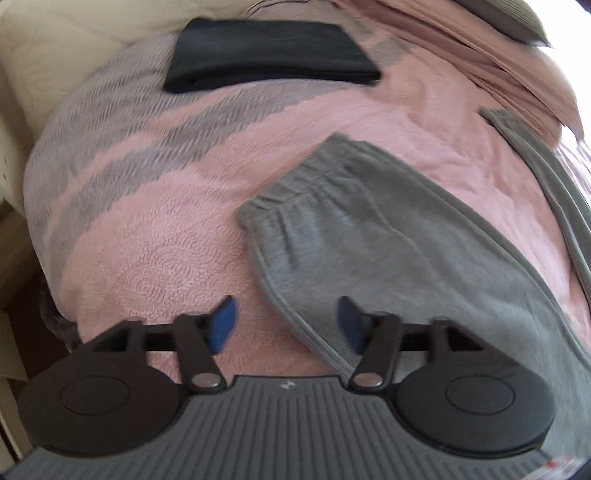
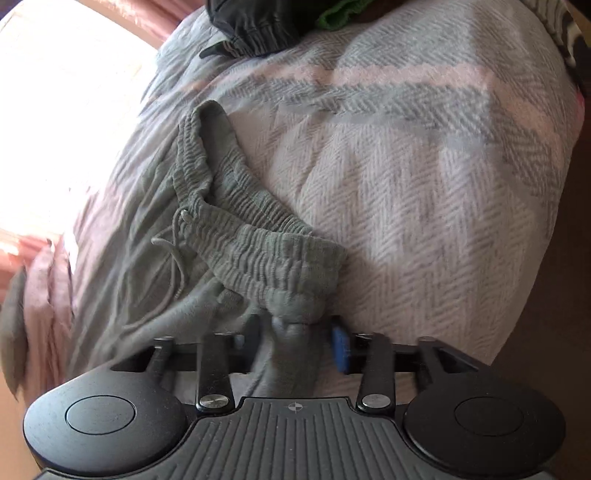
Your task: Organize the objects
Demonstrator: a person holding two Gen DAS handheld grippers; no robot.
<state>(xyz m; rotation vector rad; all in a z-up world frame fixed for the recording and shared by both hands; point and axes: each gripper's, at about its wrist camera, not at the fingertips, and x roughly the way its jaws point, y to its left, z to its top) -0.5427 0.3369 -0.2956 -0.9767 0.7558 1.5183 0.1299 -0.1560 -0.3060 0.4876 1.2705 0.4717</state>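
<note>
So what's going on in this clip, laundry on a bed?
A person with two handheld grippers is sorting clothes on a pink and grey woven bedspread. The right gripper has bunched fabric of the grey drawstring sweatpants between its jaws. The left gripper hangs open above a pant leg. A folded dark garment lies farther back.

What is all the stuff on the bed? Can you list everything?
blanket: one, pink and grey, covering the bed
grey pants: one, grey, spread on the blanket
folded cloth: one, black, far end of the blanket
dark garment: one, black, top edge of the right view
green cloth: one, green, beside the dark garment
left hand-held gripper: open, over a pant leg
right hand-held gripper: waistband fabric between its fingers
</note>
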